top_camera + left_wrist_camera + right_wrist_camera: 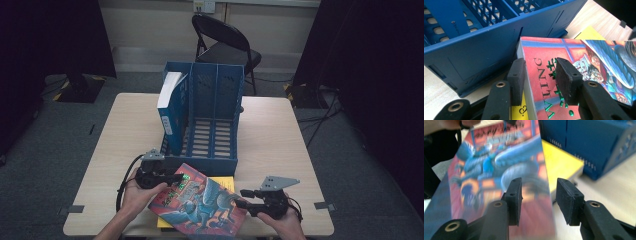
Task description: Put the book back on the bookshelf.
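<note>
Now my left gripper (539, 80) clamps the red-and-blue illustrated book (200, 204) by its corner, low centre of the high view. My right gripper (536, 200) straddles the book's opposite edge; grip unclear. Beneath lies a yellow book (222, 183), beside the blue file rack (210, 125).

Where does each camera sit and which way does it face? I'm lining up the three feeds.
High view: above the person's side, looking forward and down on the table; forearms, left gripper, right gripper.
Left gripper view: along its jaws astride the red book, toward the blue file rack.
Right gripper view: along its jaws at that book's far edge; the other hand behind.
All three share the book and rack.
</note>
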Available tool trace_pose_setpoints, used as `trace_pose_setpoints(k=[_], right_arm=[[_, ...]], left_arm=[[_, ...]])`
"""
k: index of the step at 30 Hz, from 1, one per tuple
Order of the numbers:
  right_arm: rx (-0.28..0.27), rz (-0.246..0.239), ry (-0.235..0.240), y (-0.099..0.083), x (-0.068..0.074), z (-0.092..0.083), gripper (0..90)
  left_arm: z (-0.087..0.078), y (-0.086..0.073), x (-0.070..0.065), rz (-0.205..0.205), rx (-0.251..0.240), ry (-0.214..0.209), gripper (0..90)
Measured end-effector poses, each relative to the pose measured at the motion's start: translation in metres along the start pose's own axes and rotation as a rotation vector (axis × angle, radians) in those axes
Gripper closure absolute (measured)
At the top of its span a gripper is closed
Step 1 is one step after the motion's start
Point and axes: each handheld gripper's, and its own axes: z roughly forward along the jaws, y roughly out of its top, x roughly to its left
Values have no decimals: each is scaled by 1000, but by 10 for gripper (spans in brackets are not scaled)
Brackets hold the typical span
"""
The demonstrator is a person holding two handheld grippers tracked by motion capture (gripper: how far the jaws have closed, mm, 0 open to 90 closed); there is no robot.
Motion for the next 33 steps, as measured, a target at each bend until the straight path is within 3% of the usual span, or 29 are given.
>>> trace_pose_setpoints(k=[3,7,12,14,17,18,22,27,31,33], right_arm=[[-15,-12,1,15,-6,8,590],[22,-44,37,39,-16,28,620],[75,-74,56,49,-16,46,636],[91,-71,58,48,-15,51,645],[106,-65,88,45,-13,54,692],[109,-64,95,45,-12,54,698],[124,-86,79,45,-8,52,696],[114,-67,82,35,-4,43,711],[105,-54,78,27,2,35,713],[105,-63,69,24,7,31,713]], left_arm=[[-4,-3,-1,-4,9,-2,590],[-15,-12,-4,-1,24,-16,578],[-31,-30,-13,-13,22,-10,540],[-32,-34,-18,-4,19,9,472],[-31,-32,-13,-7,27,-11,499],[-30,-29,-8,-28,26,-21,532],[-23,-21,-9,-2,29,-9,576],[-11,-12,-9,32,29,-21,600],[-1,4,-9,70,89,-50,608],[4,6,-11,82,82,-46,614]])
